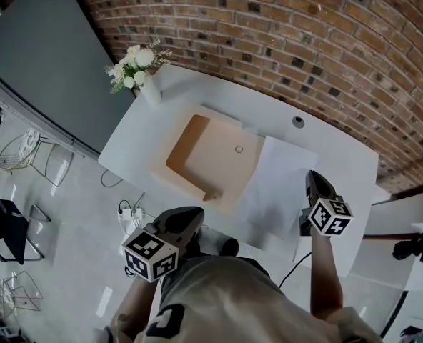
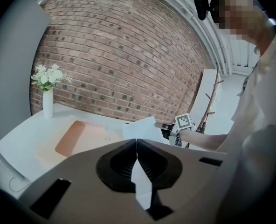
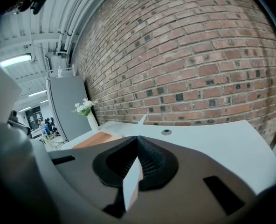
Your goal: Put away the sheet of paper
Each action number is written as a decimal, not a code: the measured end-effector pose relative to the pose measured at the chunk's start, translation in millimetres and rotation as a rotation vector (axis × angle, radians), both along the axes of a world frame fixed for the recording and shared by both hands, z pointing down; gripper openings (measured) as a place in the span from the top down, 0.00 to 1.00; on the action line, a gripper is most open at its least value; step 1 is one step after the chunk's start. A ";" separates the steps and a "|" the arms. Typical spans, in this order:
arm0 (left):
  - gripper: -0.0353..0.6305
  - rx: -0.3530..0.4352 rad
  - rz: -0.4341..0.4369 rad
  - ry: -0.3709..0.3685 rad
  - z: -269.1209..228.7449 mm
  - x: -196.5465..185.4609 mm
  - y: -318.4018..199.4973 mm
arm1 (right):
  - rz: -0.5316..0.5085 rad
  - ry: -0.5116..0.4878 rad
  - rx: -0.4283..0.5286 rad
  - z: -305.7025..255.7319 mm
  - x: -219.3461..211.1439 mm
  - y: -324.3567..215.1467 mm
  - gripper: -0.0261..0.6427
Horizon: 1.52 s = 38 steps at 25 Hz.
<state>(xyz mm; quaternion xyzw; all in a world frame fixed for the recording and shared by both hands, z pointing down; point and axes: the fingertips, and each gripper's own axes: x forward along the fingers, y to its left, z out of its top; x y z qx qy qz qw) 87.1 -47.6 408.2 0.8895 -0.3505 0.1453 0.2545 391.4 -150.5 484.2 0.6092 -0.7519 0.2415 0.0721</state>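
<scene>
1. Head view: The right tongs grip the right edge of the paper. The sheet spreads leftward from them over the white table and reaches the right edge of an open tan folder. The left tongs hang at the table's near edge, just short of the folder and well apart from the paper. Each pair carries a cube printed with black-and-white square markers. A dark print on the person's shirt is cut off and cannot be read. A round grommet sits beyond the right tongs. A vase of white flowers stands far beyond the left tongs.

2. Left gripper view: The left tongs have their jaw tips together and grip nothing. Ahead and slightly right of them the paper is raised and tilted, with the right tongs at its right side and their marker cube just behind. The folder lies ahead-left. The vase stands farther left, before the brick wall.

3. Right gripper view: The right tongs are pressed onto the paper, seen edge-on as a white strip between the jaws. One corner of it pokes up past the tips. The folder lies ahead-left with the vase beyond it, and the grommet is just ahead-right.
</scene>
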 end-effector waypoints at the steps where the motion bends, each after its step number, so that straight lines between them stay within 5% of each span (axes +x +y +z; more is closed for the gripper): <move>1: 0.92 0.003 0.006 0.006 0.3 -1.8 -3.1 | 0.009 -0.003 -0.005 1.4 -0.3 -0.7 0.93; 16: 0.92 -0.010 0.029 0.042 6.8 -45.7 -41.4 | 0.075 0.054 -0.102 29.1 -11.6 -15.9 0.93; 38: 0.92 -0.043 0.018 0.054 12.2 -65.3 -50.6 | 0.082 -0.015 -0.134 37.6 -40.1 -42.6 0.93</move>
